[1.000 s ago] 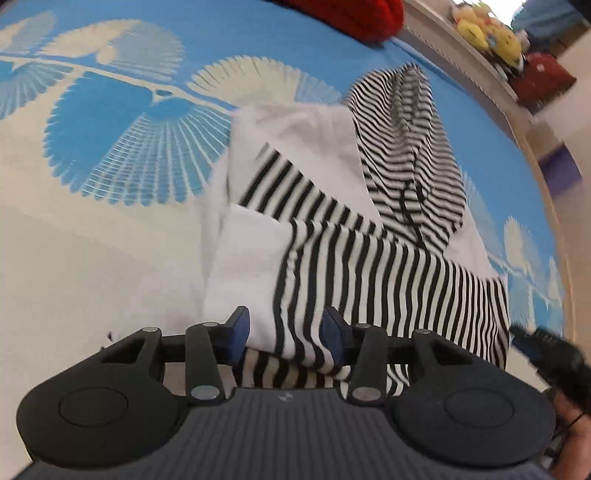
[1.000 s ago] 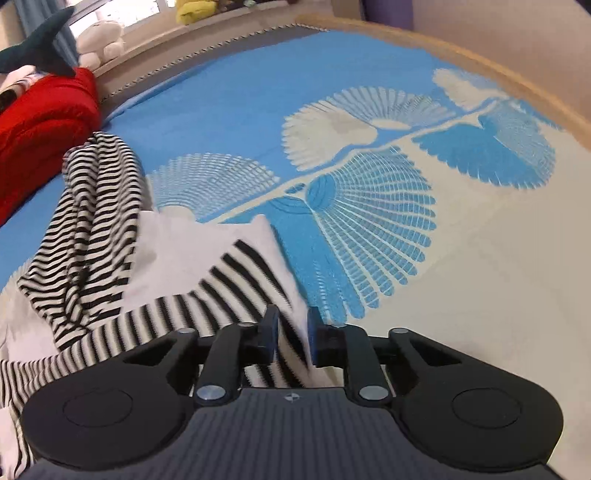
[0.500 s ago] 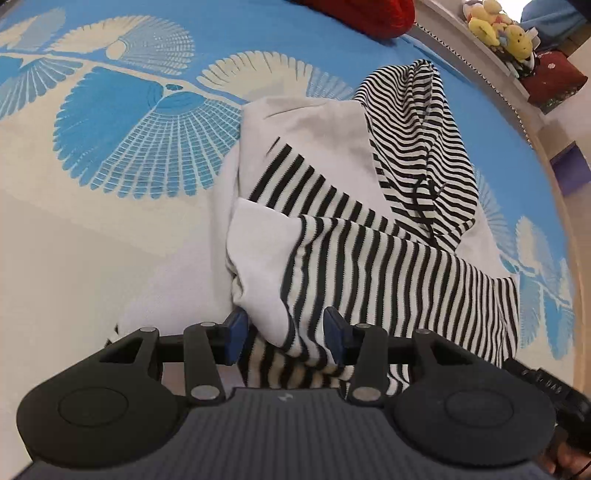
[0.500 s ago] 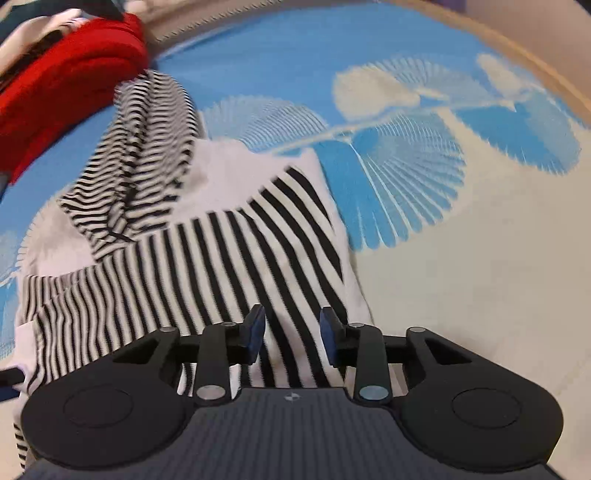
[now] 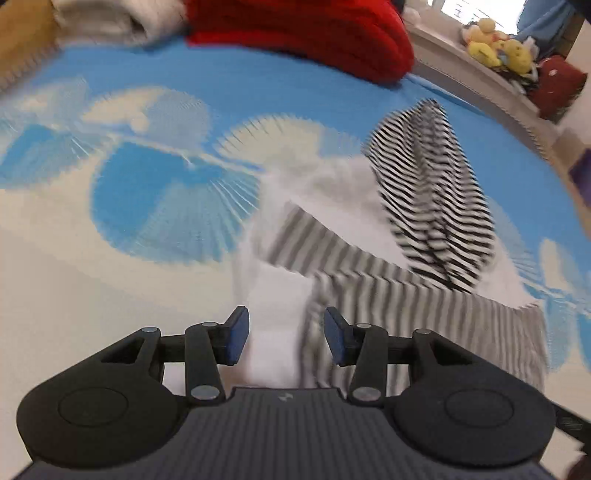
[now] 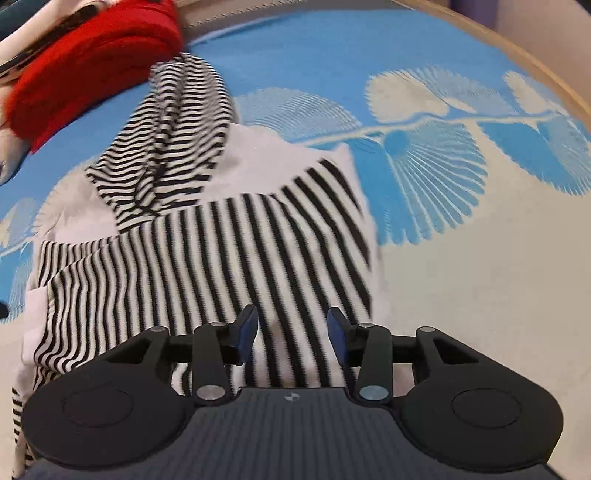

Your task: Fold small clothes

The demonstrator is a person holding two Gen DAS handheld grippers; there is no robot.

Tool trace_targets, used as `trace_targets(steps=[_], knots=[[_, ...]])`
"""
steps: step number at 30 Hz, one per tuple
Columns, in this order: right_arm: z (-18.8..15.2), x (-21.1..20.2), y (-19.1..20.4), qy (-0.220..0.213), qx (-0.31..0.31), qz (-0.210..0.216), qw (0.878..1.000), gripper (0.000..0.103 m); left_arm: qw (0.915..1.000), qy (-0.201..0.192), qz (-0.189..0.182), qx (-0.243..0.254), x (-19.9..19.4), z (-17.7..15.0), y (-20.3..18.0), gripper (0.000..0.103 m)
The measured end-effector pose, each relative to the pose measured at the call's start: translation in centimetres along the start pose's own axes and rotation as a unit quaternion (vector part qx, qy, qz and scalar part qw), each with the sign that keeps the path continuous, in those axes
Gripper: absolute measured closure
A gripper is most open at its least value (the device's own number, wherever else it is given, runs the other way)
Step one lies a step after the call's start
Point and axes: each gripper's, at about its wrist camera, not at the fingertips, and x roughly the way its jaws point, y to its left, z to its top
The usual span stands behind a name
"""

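Note:
A small hooded top in black and white stripes (image 6: 221,251) lies on the blue and cream mat (image 6: 461,258), its hood (image 6: 173,129) pointing away from me. A striped sleeve is folded across the white body. My right gripper (image 6: 293,325) hovers over the top's near right part. Its jaws are opening, and the cloth shows in the gap below them without being pinched. The left wrist view is blurred. My left gripper (image 5: 284,328) stands open over the near left edge of the top (image 5: 369,295), with the hood (image 5: 432,192) beyond it. Neither pad presses on the cloth.
A red cushion (image 5: 303,33) and a folded white fabric (image 5: 110,18) lie at the mat's far end. Plush toys (image 5: 495,48) sit on a ledge at the far right. A wooden rim (image 6: 517,48) borders the mat. Bare mat (image 5: 110,277) stretches to the left.
The right gripper has swung left from the top's right edge to over its striped part, and its jaws have widened. The left view has tipped up, bringing the red cushion into sight.

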Motion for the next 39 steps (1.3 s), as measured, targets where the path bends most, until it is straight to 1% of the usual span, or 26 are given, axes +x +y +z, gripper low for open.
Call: trace_targets(steps=[1, 2, 4, 6, 9, 11, 15, 19, 21, 23, 24, 25, 27, 30, 35, 39], knots=[[-0.2, 0.0, 0.5, -0.005, -0.008, -0.006, 1.0, 0.057, 0.9994, 0.024, -0.022, -0.013, 0.7, -0.1, 0.2, 0.053], [-0.5, 0.1, 0.9, -0.006, -0.018, -0.011, 1.0, 0.056, 0.9983, 0.045, -0.032, -0.02, 1.4, -0.3, 0.3, 0.053], [-0.6, 0.5, 1.1, 0.002, -0.027, -0.01, 1.0, 0.056, 0.9968, 0.074, -0.028, -0.016, 2.6, -0.8, 0.3, 0.053], [-0.7, 1.1, 1.1, 0.02, -0.027, -0.01, 0.999, 0.055, 0.9953, 0.094, -0.019, -0.015, 3.5, -1.2, 0.5, 0.053], [-1.0, 2.3, 0.4, 0.058, -0.022, -0.029, 0.998, 0.053, 0.992, 0.114, -0.021, -0.049, 4.2, -1.5, 1.5, 0.053], [-1.1, 2.4, 0.2, 0.053, -0.019, -0.033, 0.998, 0.054, 0.9922, 0.11, -0.022, -0.055, 3.6, -1.5, 1.6, 0.053], [-1.0, 1.7, 0.7, 0.035, -0.032, -0.042, 0.998, 0.052, 0.9945, 0.09, -0.023, -0.048, 2.6, -1.0, 1.2, 0.053], [-0.8, 2.1, 0.2, 0.05, -0.019, -0.038, 0.998, 0.052, 0.9929, 0.104, -0.017, -0.056, 3.0, -1.1, 1.0, 0.053], [-0.8, 2.1, 0.0, 0.048, -0.013, -0.042, 0.998, 0.052, 0.9938, 0.098, -0.014, -0.051, 2.8, -1.0, 0.9, 0.053], [-0.6, 1.5, 0.2, 0.036, -0.011, -0.049, 0.998, 0.052, 0.9953, 0.087, -0.011, -0.042, 2.3, -0.8, 0.6, 0.053], [-0.3, 0.6, 0.5, 0.017, -0.009, -0.047, 0.999, 0.052, 0.9959, 0.081, -0.01, -0.039, 2.0, -0.7, 0.5, 0.053], [-0.3, 0.6, 0.5, 0.017, -0.009, -0.047, 0.999, 0.052, 0.9966, 0.074, -0.009, -0.035, 1.6, -0.5, 0.3, 0.053], [0.1, -0.4, 0.8, -0.003, -0.01, -0.041, 0.999, 0.052, 0.9978, 0.062, -0.007, -0.023, 1.0, -0.4, -0.3, 0.053], [0.8, -2.2, 1.6, -0.042, -0.022, -0.041, 0.998, 0.052, 0.9982, 0.058, -0.013, -0.012, 0.6, -0.5, -1.1, 0.053], [1.1, -3.1, 2.2, -0.06, -0.039, -0.043, 0.996, 0.052, 0.9984, 0.055, -0.01, 0.001, 0.5, -0.9, -1.8, 0.053], [1.3, -3.9, 2.3, -0.064, -0.043, -0.033, 0.996, 0.052, 0.9987, 0.048, -0.009, 0.012, 0.2, -1.1, -2.3, 0.053]])
